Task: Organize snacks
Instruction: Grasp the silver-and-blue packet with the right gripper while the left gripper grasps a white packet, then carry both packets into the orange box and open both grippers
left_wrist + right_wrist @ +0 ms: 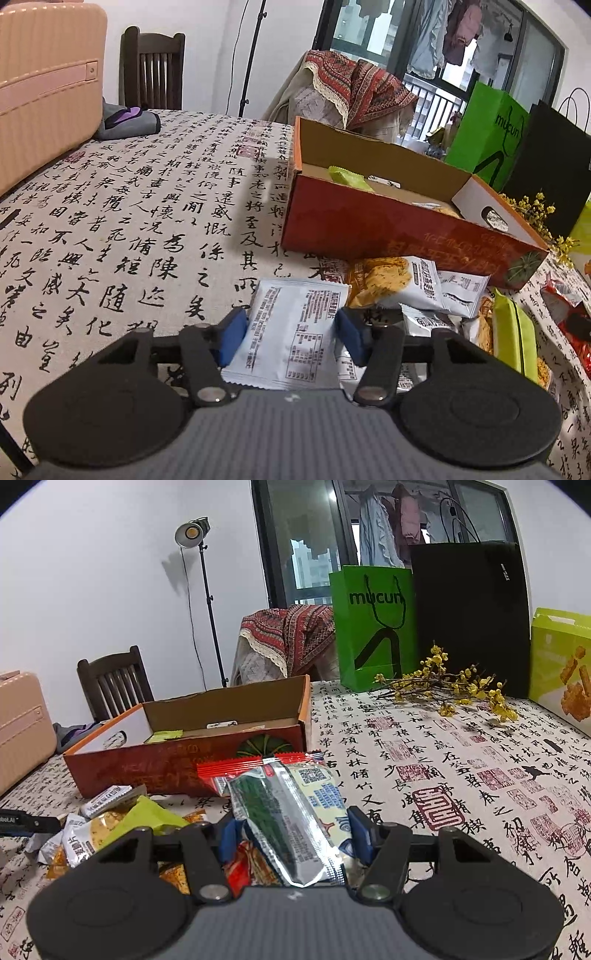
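Your left claw [290,334] clenched a white snack packet [291,328] by its edges, above the table [140,206], facing the red box [369,225]; your right claw [293,836] gripped a silver-backed packet [295,812] likewise, presumably box-bound.

Open tablecloth [122,221] lies left of the red box [369,221]; loose snack packets [417,291] crowd its near wall, bags [373,627] stand behind.

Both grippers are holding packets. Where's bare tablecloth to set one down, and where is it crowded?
Bare cloth lies left of the red cardboard box, toward the pink suitcase, and right of the box before the yellow flower sprig. Crowded: the snack pile in front of the box.
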Demonstrator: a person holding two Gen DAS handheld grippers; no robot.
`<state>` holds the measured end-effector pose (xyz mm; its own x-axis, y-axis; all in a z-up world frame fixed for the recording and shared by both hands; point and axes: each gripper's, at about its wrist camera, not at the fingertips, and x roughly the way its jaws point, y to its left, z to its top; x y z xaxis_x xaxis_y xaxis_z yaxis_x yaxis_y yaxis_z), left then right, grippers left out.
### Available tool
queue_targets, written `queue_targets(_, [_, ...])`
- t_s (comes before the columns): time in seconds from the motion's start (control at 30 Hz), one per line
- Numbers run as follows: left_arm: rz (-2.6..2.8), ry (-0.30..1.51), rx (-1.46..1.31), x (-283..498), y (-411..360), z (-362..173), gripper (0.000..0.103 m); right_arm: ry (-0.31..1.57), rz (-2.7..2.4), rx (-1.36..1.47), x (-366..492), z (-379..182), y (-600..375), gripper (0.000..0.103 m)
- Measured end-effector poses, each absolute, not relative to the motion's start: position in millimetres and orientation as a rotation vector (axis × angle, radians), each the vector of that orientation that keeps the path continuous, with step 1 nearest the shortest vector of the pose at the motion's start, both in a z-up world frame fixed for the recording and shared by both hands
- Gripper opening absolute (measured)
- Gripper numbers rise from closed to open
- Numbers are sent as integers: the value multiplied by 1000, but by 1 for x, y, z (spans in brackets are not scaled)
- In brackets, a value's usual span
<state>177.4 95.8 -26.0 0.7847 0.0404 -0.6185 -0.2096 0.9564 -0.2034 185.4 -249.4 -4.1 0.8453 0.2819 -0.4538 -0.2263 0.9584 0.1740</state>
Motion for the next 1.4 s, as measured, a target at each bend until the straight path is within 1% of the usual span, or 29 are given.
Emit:
queue_targets(0.17, [129,639,-268,176,95,-24,50,496,261,117,185,-4,-250,59])
queue_targets(0.37, [150,606,-234,171,91,-19,50,485,262,113,185,-3,-249,59])
queue_targets(0.57, [150,548,-196,163,83,-1,50,452,271,98,181,4,-247,59])
queue_targets(1.0, [108,442,-143,163,55,42,50,374,301,84,176,42,-240,59])
queue_targets(1.4, [94,389,-148,198,32,73,50,342,326,89,215,78,-210,59])
